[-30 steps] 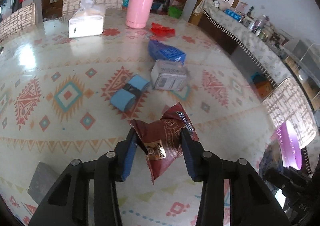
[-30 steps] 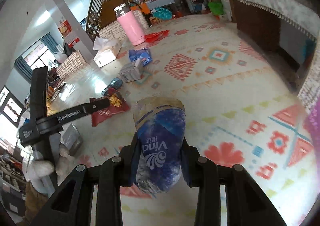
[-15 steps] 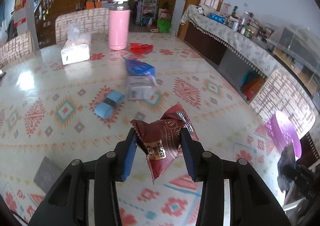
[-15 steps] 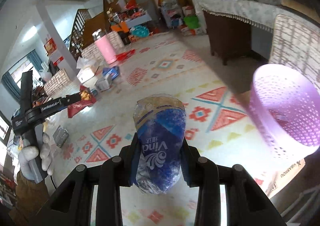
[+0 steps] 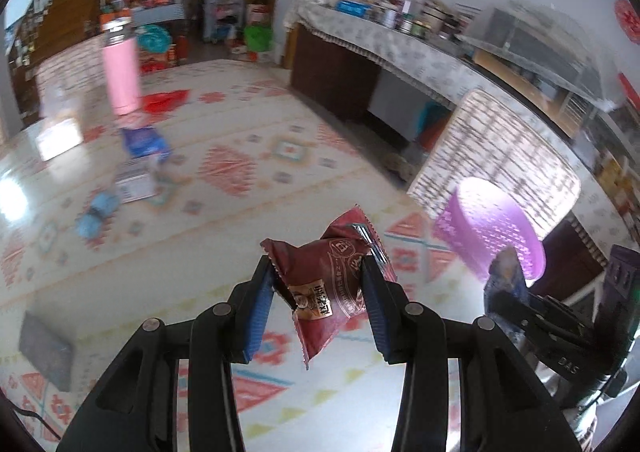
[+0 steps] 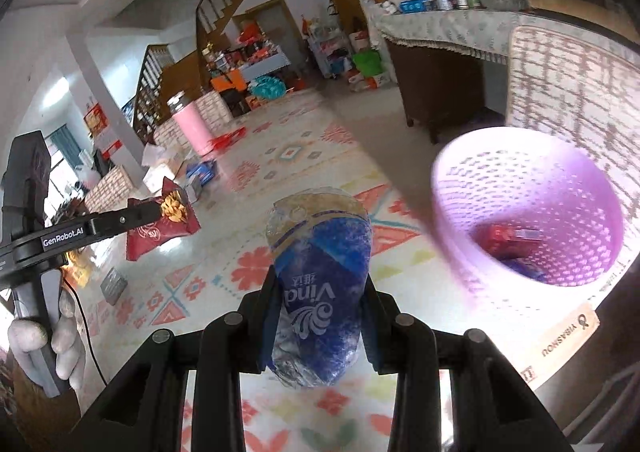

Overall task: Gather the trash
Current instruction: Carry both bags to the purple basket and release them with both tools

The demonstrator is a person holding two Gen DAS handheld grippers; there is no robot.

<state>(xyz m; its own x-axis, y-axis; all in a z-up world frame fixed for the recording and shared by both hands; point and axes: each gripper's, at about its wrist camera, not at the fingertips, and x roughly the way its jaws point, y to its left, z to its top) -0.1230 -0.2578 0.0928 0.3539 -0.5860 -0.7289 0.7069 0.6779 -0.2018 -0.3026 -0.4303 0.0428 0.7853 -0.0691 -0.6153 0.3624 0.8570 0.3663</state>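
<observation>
Right wrist view: our right gripper (image 6: 320, 316) pinches a crumpled blue Vinda tissue pack (image 6: 318, 288) between its blue pads, and the purple perforated wastebasket (image 6: 480, 264) now looms just to the side of it, its mouth open towards us. A second ago that basket was not in this view at all; half a second ago it sat smaller at the frame's edge. We have swung both tools off the littered tabletop and toward the basket. Inside it, red and blue wrappers (image 6: 512, 240) already lie at the bottom.

In the left wrist view, our left gripper (image 5: 318, 292) is clamped on a dark red snack wrapper (image 5: 324, 288), held clear above the patterned tablecloth (image 5: 248, 172). The wastebasket (image 5: 484, 236) stands beyond the table edge from it, with the right tool nearer the rim.

We judge the carry nearly done: the tissue pack looks first to drop, the red wrapper after it.

Far from the basket, more litter waits on the cloth: a blue packet (image 5: 142, 140), a small white box (image 5: 136, 182), a light blue roll (image 5: 94, 214) and a red scrap (image 5: 164, 100) beside the pink flask (image 5: 120, 72). More trips look necessary.
</observation>
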